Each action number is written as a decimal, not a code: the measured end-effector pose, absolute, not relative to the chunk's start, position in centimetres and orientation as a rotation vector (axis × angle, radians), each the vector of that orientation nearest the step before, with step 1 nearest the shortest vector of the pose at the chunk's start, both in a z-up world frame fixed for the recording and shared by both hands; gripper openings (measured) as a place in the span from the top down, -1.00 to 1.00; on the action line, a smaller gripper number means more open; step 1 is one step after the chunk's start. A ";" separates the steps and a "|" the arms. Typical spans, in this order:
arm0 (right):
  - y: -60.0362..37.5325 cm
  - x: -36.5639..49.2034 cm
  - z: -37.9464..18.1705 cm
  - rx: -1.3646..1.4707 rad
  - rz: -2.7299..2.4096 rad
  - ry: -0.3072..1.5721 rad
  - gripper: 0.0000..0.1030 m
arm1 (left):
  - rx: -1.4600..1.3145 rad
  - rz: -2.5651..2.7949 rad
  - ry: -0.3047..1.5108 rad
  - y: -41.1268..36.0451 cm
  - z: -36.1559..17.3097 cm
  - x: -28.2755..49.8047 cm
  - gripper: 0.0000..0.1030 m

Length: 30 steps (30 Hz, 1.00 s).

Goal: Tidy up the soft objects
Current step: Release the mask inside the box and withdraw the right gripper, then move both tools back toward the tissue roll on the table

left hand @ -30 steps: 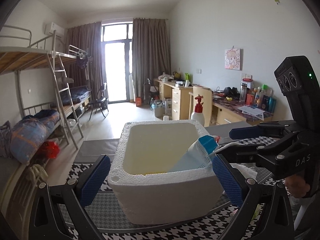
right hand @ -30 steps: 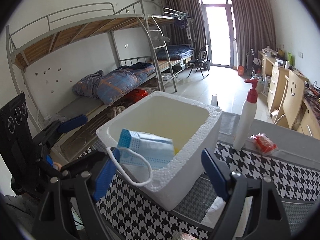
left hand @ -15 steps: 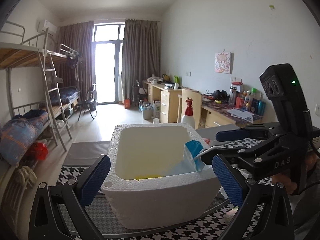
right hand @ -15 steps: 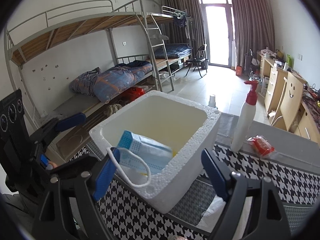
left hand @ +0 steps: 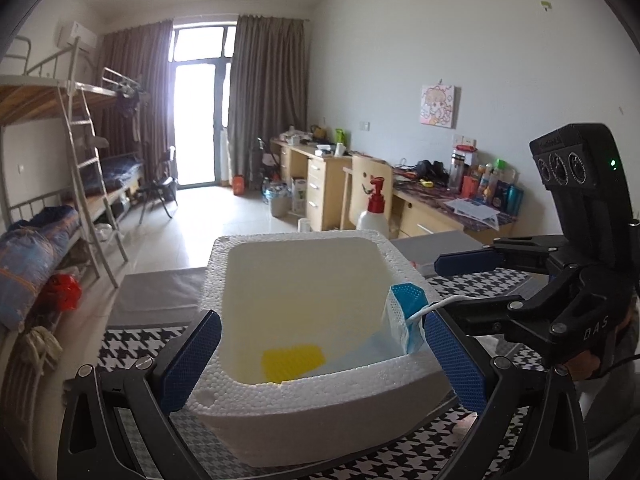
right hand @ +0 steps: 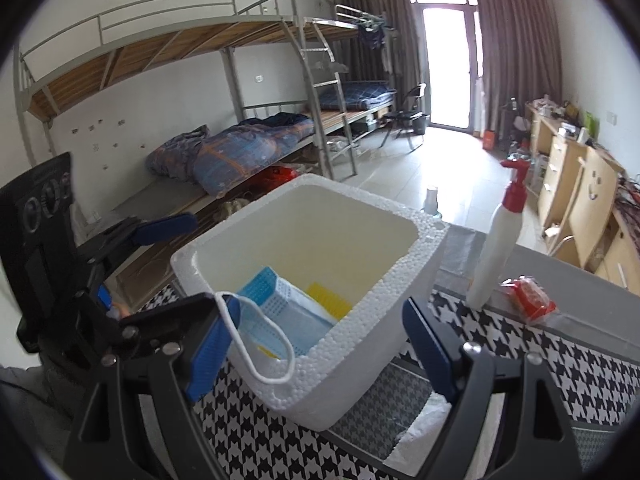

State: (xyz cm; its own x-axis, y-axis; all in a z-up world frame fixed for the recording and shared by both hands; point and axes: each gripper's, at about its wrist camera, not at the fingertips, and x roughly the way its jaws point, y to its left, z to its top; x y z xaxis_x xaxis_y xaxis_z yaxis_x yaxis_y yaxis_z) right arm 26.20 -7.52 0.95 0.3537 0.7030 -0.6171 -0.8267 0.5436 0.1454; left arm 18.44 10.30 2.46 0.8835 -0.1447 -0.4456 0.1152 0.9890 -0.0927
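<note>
Foam box [right hand: 360, 344] on houndstooth-clothed table [right hand: 560, 364]

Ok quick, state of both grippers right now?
Left gripper: open, fingers either side of the foam box, holding nothing.
Right gripper: open; the face mask lies in the box, ear loop over its rim.

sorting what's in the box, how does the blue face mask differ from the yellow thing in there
The blue face mask leans up against the foam box's near wall, its white ear loop draped over the rim; the yellow item lies flat on the box floor, fully inside. The mask is pale blue and looks larger; the yellow item is bright yellow and partly covered by the mask in the right wrist view. Both sit inside the same box, and both show a fine grid-like texture.
</note>
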 end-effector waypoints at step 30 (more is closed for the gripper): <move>-9.9 25.9 2.7 -0.083 0.961 0.628 -0.68 | -0.064 0.036 0.379 10.1 4.4 16.3 -0.98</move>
